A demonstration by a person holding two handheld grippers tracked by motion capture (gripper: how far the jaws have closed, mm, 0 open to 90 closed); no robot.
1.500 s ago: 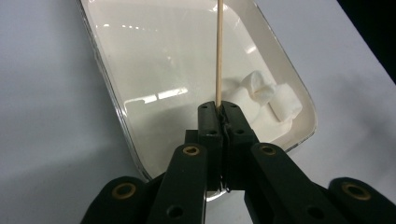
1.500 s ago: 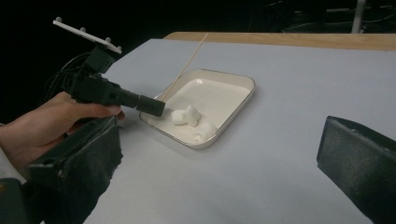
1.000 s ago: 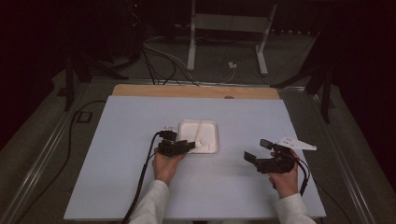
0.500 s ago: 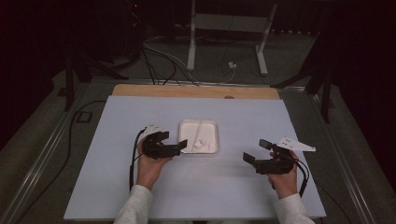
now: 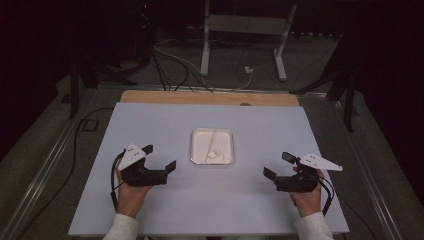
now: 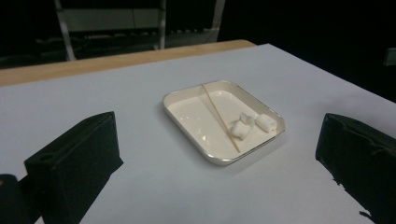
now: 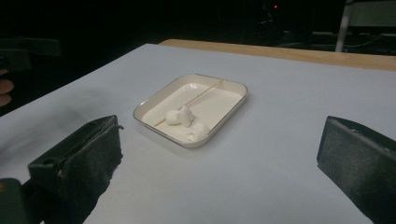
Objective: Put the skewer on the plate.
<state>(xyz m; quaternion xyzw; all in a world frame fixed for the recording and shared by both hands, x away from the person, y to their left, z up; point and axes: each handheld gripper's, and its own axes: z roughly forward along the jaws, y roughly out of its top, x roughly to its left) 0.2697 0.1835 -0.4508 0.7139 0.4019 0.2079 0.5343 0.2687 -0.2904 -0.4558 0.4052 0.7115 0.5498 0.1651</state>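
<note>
The tray (image 5: pixel 212 145) sits mid-tabletop (image 5: pixel 150 120), holding a skewer (image 6: pixel 220 116) and marshmallows (image 6: pixel 252 123). The left gripper (image 5: pixel 159 159), jaws just opened wide and empty, and the right gripper (image 5: pixel 276 165), jaws spread, flank it near the front edge, apparently leaving it clear.

Left tool (image 5: pixel 159 157) held in the left hand (image 5: pixel 131 192), forearm entering from the lower edge, jaws just opened to full width with nothing between them. Right tool (image 5: pixel 276 166) held in the right hand (image 5: pixel 306 196), jaws likewise spread wide and empty. Both tools point forward, well apart from each other.
</note>
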